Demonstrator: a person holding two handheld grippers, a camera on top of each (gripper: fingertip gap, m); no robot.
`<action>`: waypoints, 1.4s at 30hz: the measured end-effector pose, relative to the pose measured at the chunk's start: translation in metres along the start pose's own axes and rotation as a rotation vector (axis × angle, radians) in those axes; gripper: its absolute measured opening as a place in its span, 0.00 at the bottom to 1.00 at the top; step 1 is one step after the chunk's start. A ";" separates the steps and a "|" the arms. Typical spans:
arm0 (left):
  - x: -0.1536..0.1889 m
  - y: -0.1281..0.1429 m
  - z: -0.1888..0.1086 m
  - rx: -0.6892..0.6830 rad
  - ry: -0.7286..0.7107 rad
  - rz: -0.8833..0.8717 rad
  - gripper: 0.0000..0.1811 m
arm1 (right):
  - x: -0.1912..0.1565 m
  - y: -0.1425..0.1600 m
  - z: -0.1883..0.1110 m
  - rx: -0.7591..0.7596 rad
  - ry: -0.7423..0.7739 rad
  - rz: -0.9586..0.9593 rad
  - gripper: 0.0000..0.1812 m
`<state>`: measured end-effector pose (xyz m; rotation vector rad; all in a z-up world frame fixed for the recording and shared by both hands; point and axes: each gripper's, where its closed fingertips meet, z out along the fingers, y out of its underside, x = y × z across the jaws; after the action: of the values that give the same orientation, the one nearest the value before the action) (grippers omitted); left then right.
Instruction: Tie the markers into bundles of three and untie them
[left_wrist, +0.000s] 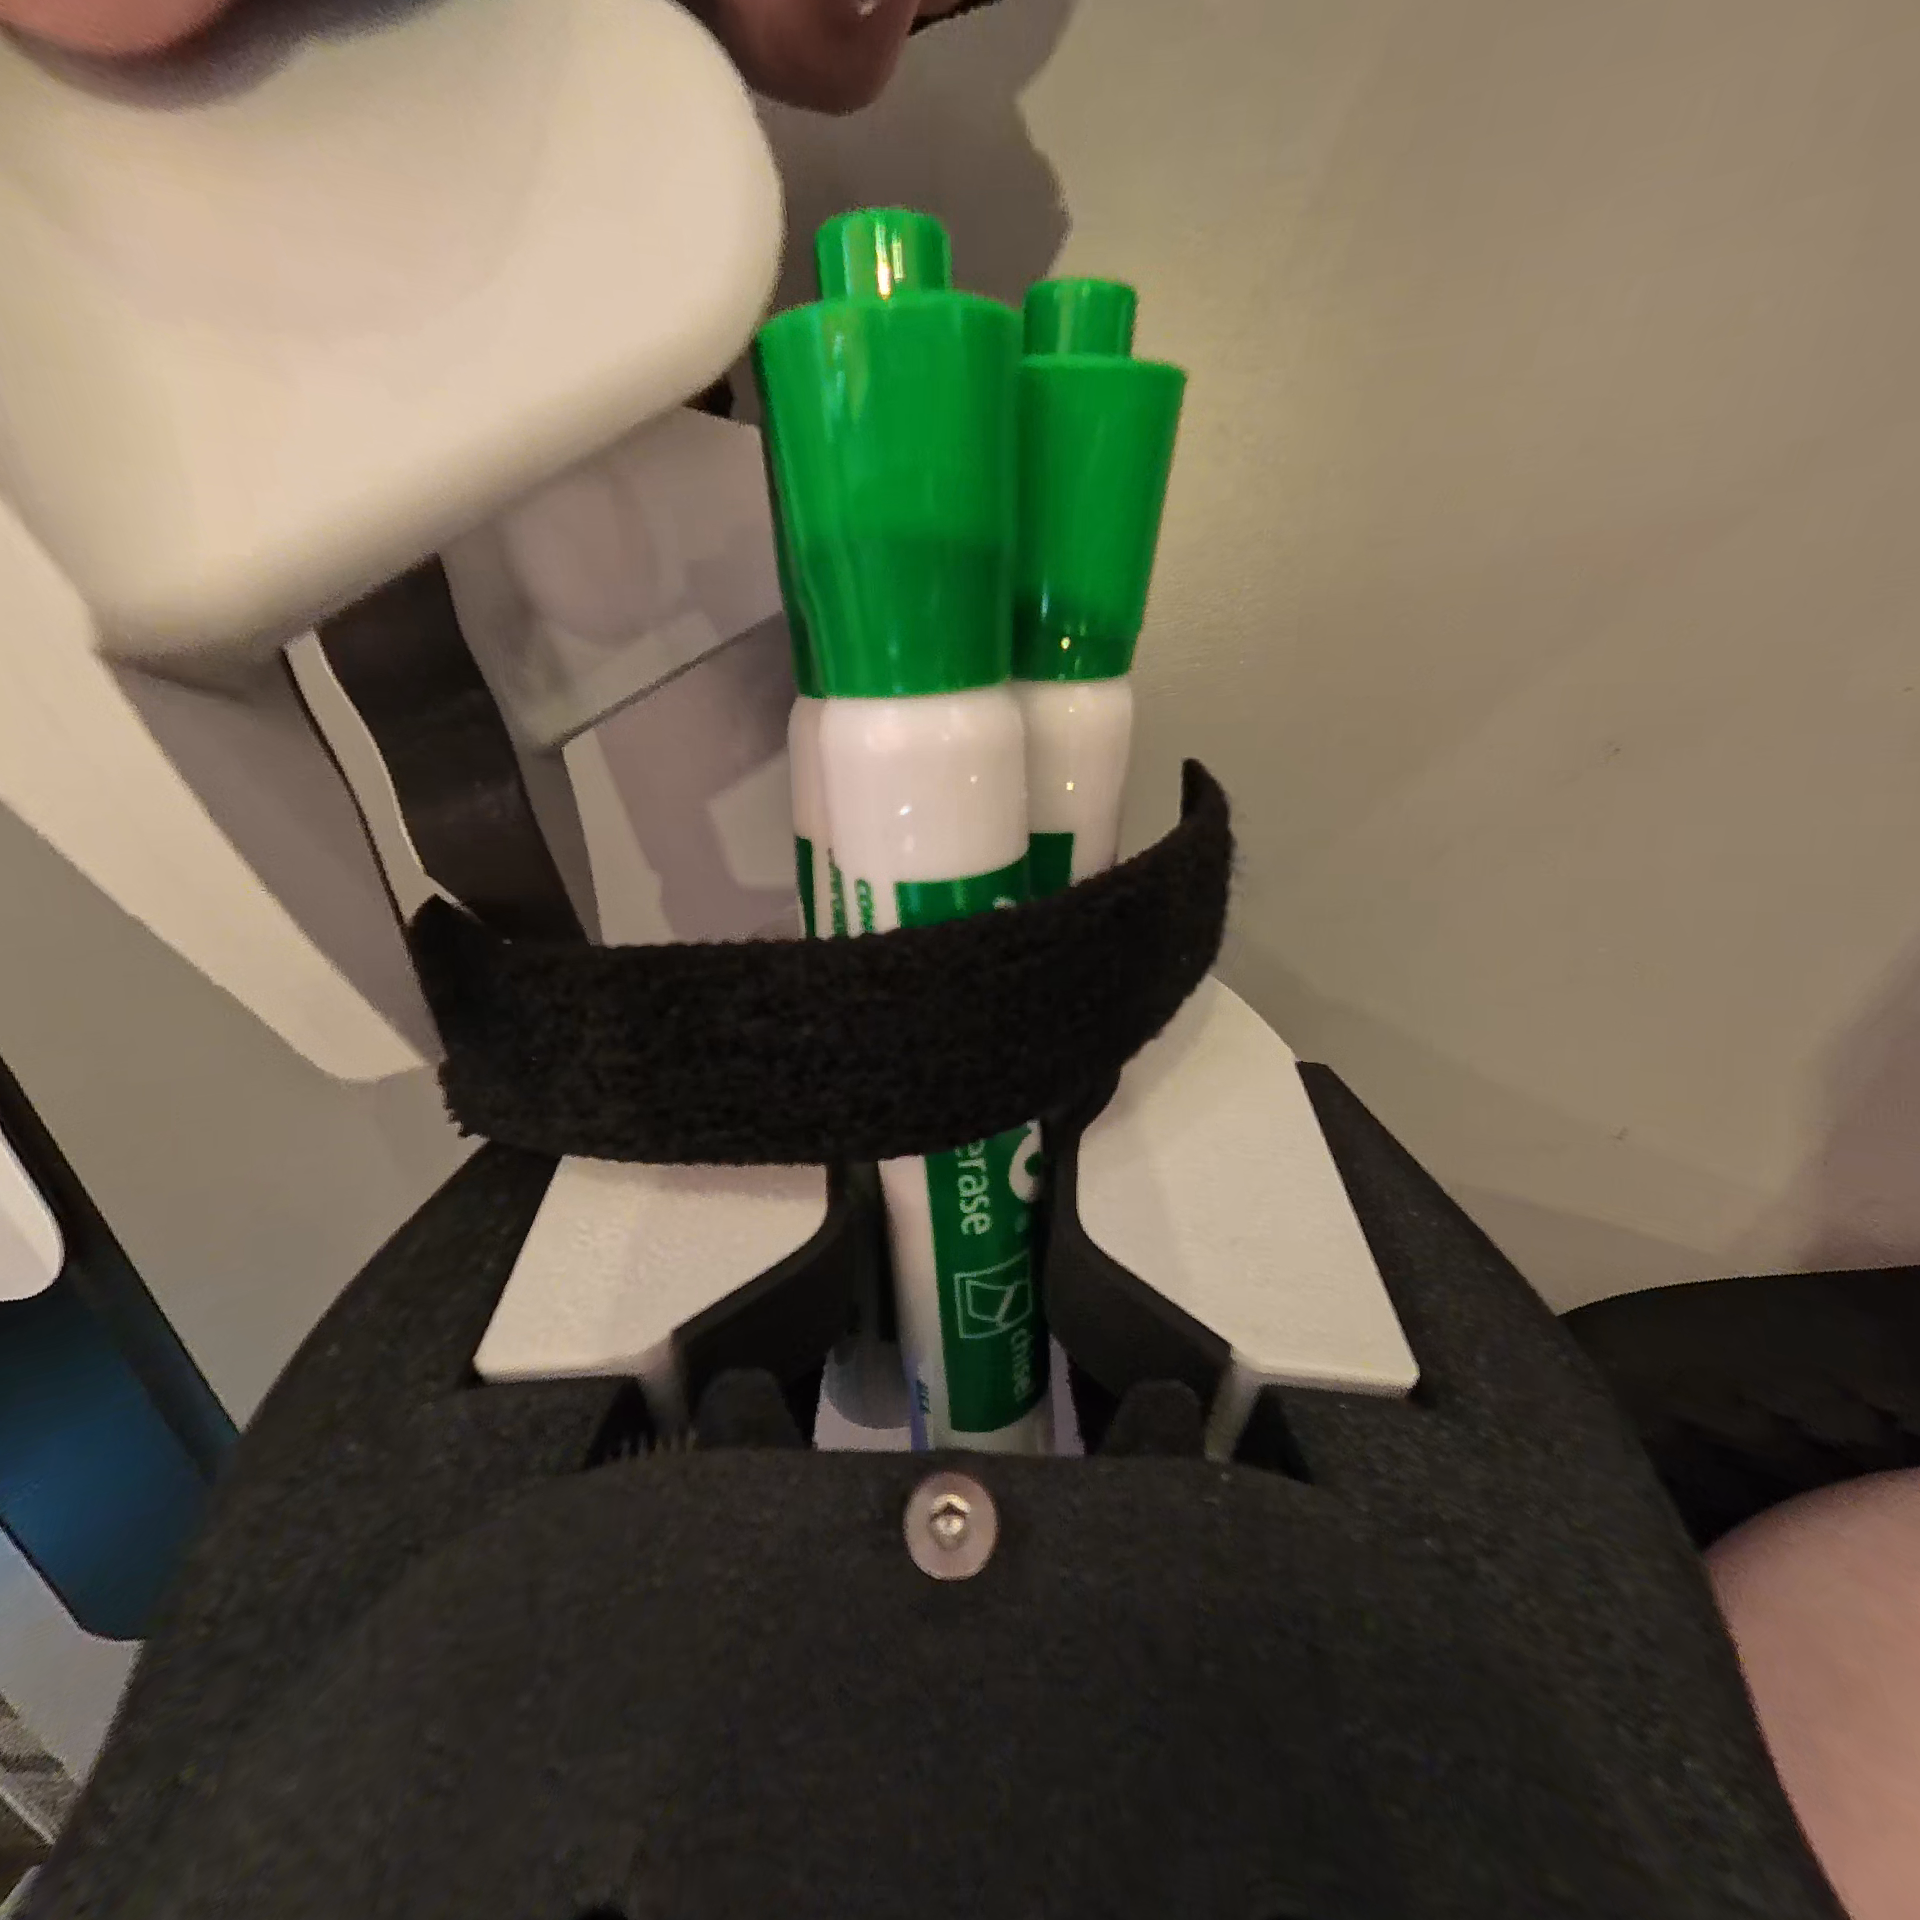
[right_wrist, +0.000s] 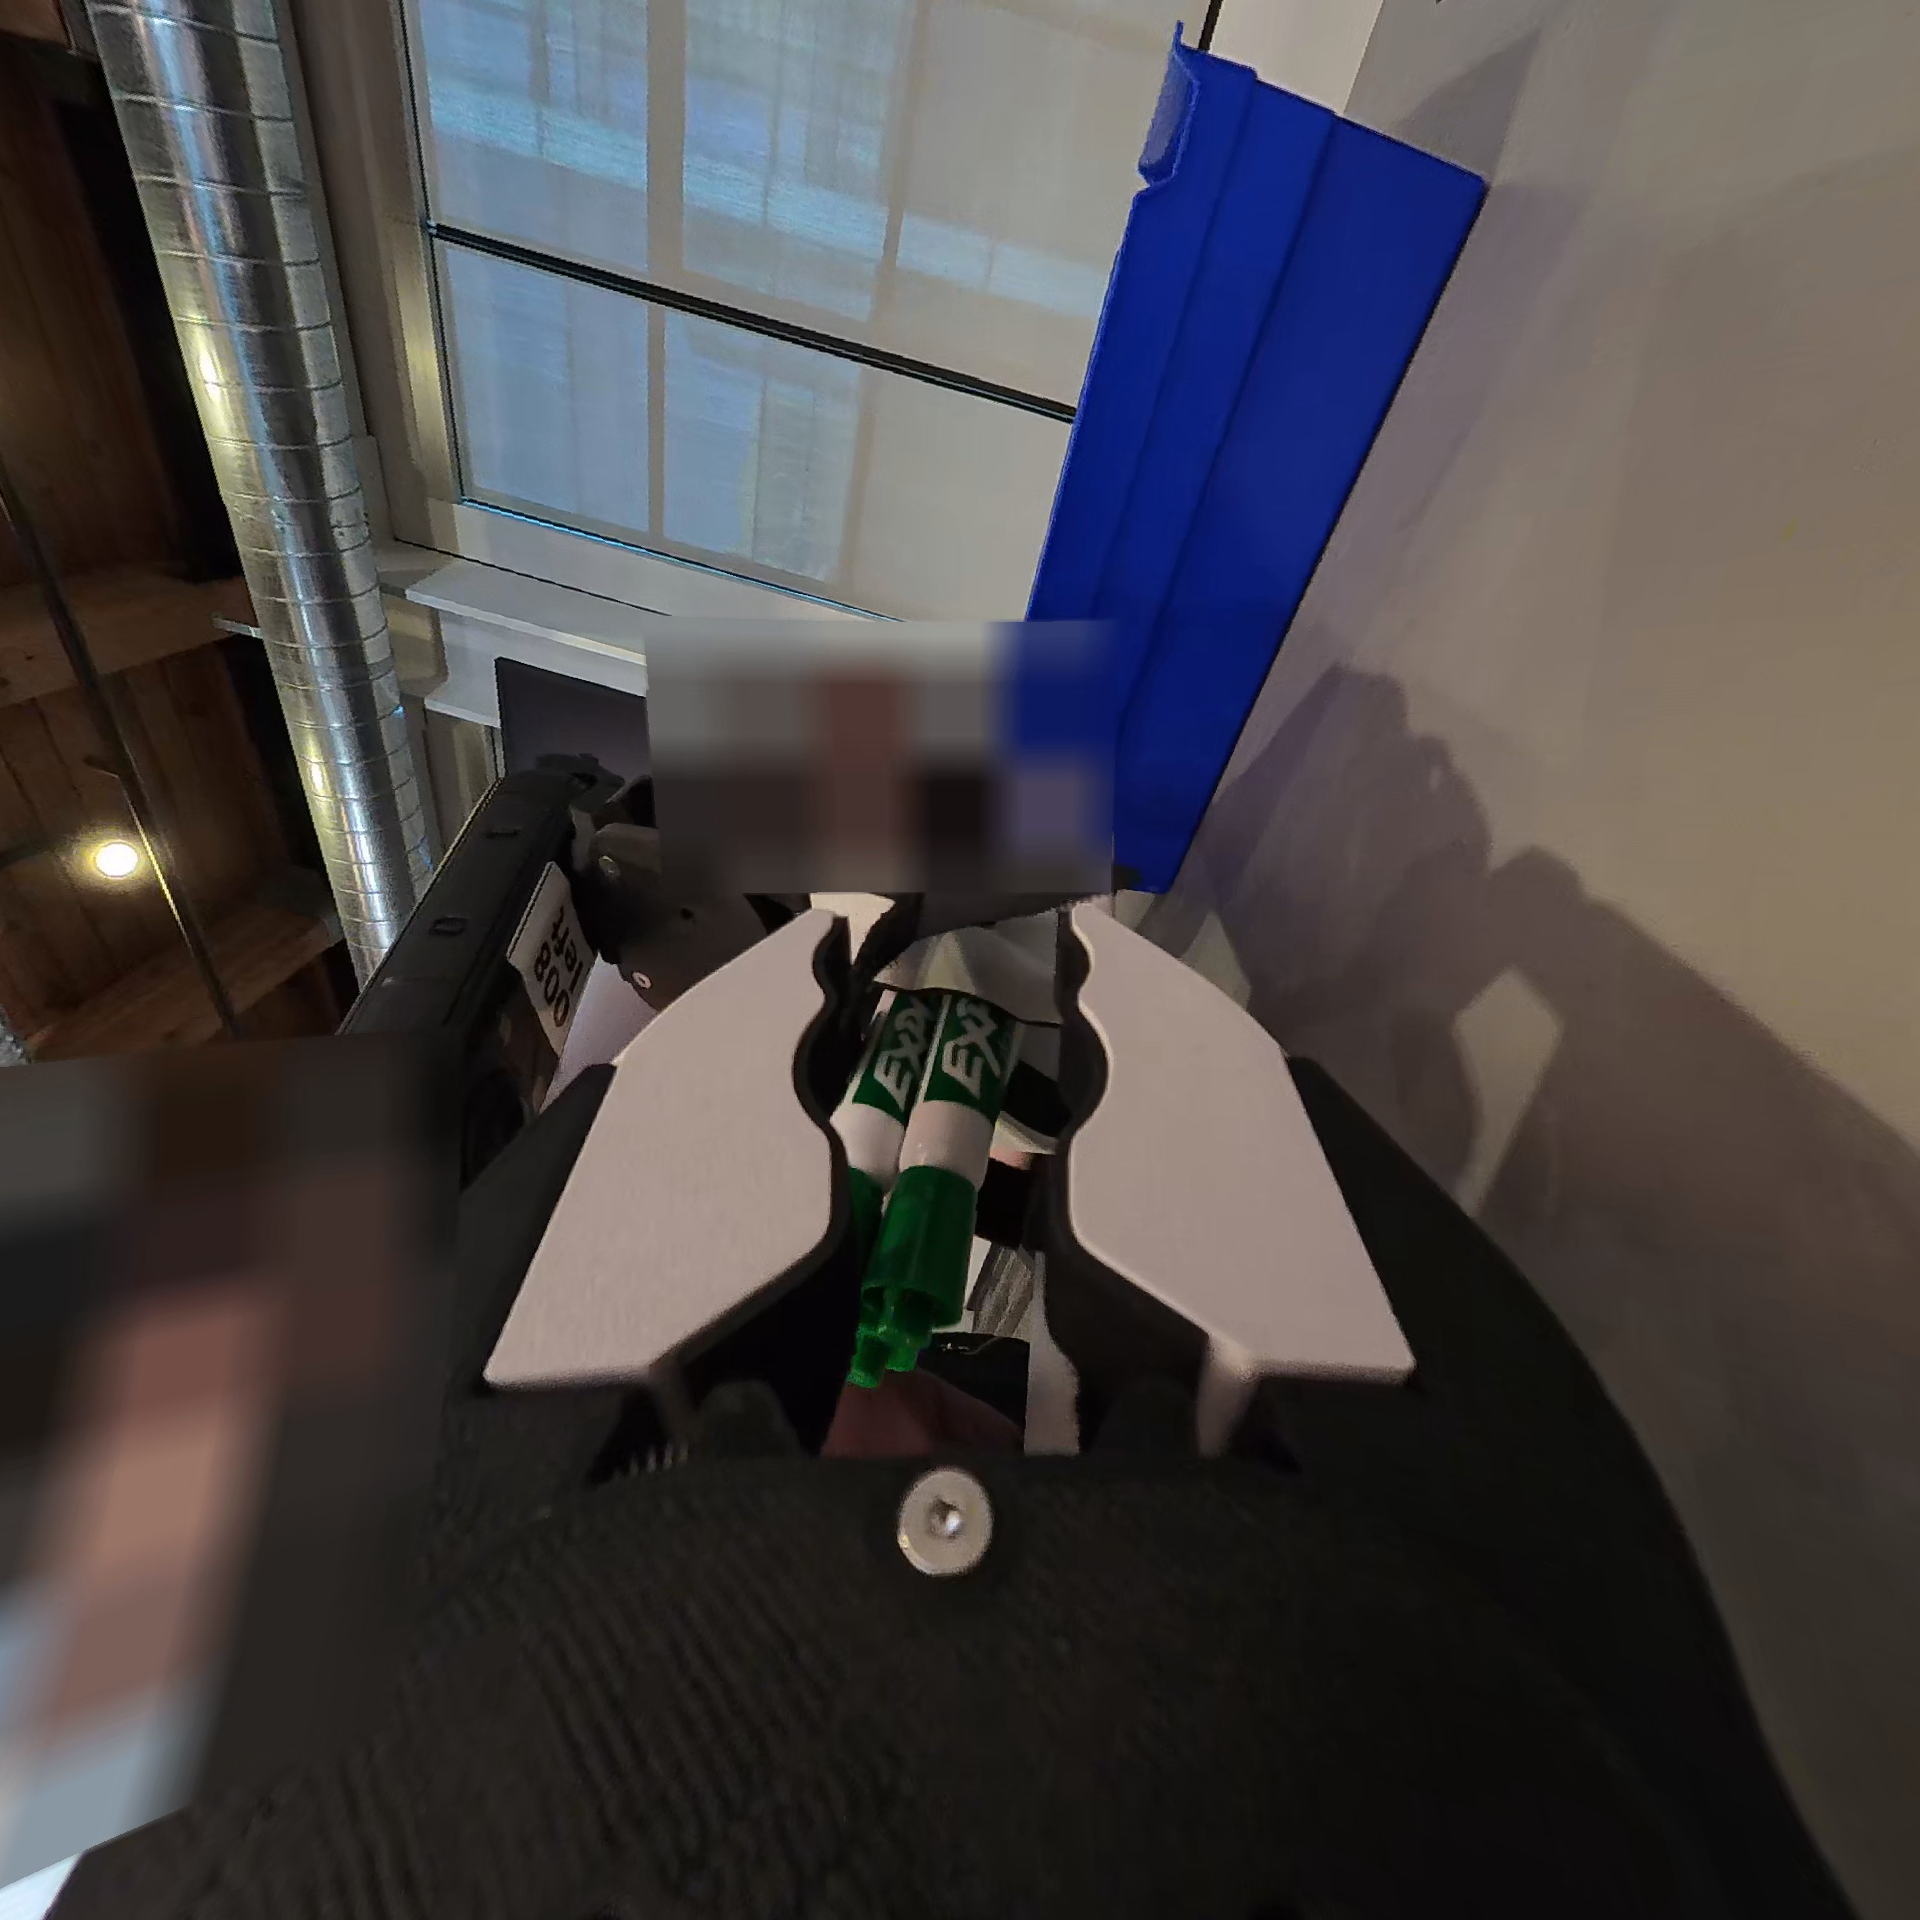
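Observation:
A bundle of white markers with green caps (left_wrist: 894, 520) stands upright between my left gripper's (left_wrist: 961, 1164) white fingers, which are shut on the barrels. Two caps show; any third is hidden. A black hook-and-loop strap (left_wrist: 831, 1029) loops loosely around the barrels just above the fingertips. My right gripper (left_wrist: 468, 914) comes in from the upper left, and the strap's left end lies against its dark inner pad. In the right wrist view the right gripper (right_wrist: 951, 935) has its jaws apart, with the markers (right_wrist: 935, 1081) and a bit of strap (right_wrist: 1034, 1101) seen through the gap.
A white surface (left_wrist: 1558, 623) lies behind the bundle. A blue plastic bin (right_wrist: 1247, 468) stands on it farther off. A window and a metal duct (right_wrist: 260, 468) are beyond. A hand (left_wrist: 1818, 1683) shows at the lower right of the left wrist view.

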<state>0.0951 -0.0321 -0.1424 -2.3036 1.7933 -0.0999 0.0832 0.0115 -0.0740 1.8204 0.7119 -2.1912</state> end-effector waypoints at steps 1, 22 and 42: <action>0.000 0.000 -0.001 0.003 -0.004 0.001 0.22 | 0.000 0.000 0.000 -0.001 0.001 -0.001 0.22; -0.007 -0.003 -0.007 0.011 -0.071 0.016 0.22 | -0.014 0.007 -0.001 -0.089 0.016 -0.125 0.25; -0.003 -0.002 -0.006 0.012 -0.041 0.012 0.22 | 0.004 0.005 -0.013 -0.088 0.104 -0.121 0.29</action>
<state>0.0947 -0.0294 -0.1359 -2.2702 1.7815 -0.0614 0.0961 0.0138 -0.0803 1.9044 0.9476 -2.1122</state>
